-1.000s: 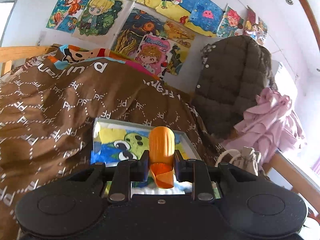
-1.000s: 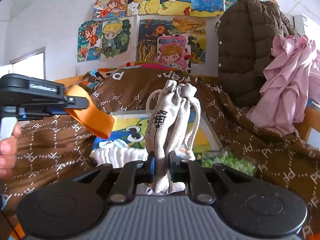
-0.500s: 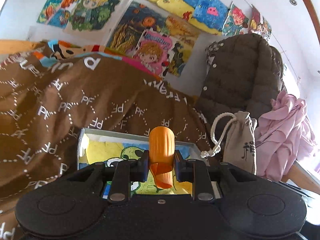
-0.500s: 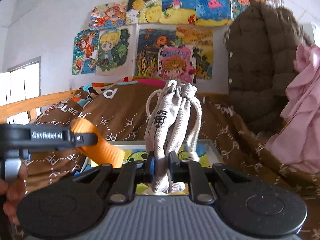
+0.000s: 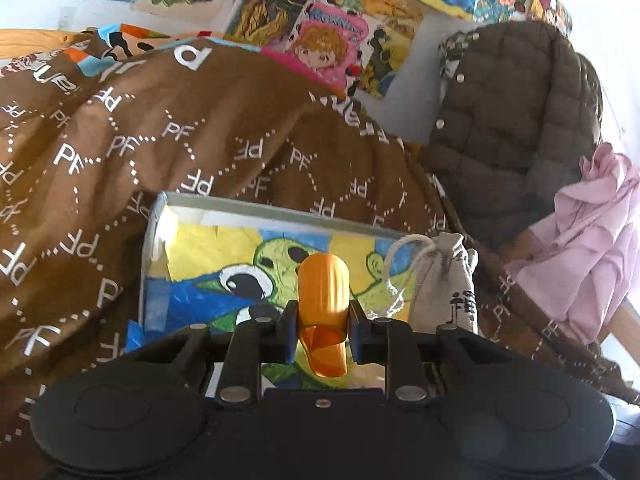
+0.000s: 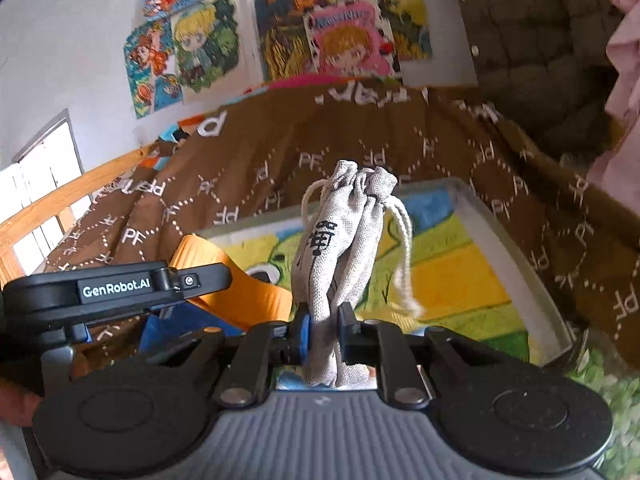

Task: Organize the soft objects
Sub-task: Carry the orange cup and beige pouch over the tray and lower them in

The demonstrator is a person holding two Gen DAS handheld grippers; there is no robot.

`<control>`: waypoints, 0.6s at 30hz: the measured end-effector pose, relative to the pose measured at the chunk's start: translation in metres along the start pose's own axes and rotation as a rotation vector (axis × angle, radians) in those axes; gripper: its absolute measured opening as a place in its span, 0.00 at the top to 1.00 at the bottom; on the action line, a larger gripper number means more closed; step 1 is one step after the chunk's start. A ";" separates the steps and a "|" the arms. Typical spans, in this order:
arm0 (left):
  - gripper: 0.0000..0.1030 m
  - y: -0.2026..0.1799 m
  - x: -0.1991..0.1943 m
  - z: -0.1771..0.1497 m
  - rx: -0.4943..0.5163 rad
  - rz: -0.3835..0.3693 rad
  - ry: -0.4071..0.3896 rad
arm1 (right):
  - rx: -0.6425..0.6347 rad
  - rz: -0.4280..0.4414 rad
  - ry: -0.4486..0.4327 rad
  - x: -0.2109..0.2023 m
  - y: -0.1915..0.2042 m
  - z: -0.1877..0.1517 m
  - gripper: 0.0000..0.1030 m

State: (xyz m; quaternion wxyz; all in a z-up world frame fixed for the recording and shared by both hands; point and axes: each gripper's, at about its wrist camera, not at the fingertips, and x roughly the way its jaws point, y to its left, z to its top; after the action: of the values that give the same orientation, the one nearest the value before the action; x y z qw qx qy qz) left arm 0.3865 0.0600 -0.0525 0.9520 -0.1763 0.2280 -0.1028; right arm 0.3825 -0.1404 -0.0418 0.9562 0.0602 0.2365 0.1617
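My left gripper (image 5: 322,322) is shut on an orange soft ribbed piece (image 5: 324,296) and holds it over the box (image 5: 276,216) with the painted frog inside. My right gripper (image 6: 320,334) is shut on a grey drawstring cloth pouch (image 6: 340,240) with black characters, held upright over the same box (image 6: 516,240). The pouch also shows in the left wrist view (image 5: 444,280), at the box's right end. The left gripper (image 6: 192,280) with the orange piece (image 6: 236,280) shows in the right wrist view, left of the pouch.
The box lies on a brown blanket (image 5: 120,152) with white PF print. A brown quilted jacket (image 5: 512,128) and a pink garment (image 5: 588,232) hang at the right. Cartoon pictures (image 6: 344,36) cover the wall. A wooden bed rail (image 6: 48,208) runs at left. Green fluffy stuff (image 6: 612,384) lies at lower right.
Both grippers have come down and forward over the box with their loads. The pouch now hangs lower, at the box's right end, beside the orange piece.
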 end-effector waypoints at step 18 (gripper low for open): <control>0.70 0.002 0.018 -0.010 0.009 0.083 0.129 | -0.016 -0.033 0.035 0.010 0.004 -0.006 0.75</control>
State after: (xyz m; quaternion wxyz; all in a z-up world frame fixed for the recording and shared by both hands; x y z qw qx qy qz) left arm 0.3978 0.0534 -0.0691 0.9396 -0.1554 0.2956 -0.0754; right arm 0.3867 -0.1334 -0.0510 0.9548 0.0459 0.2530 0.1489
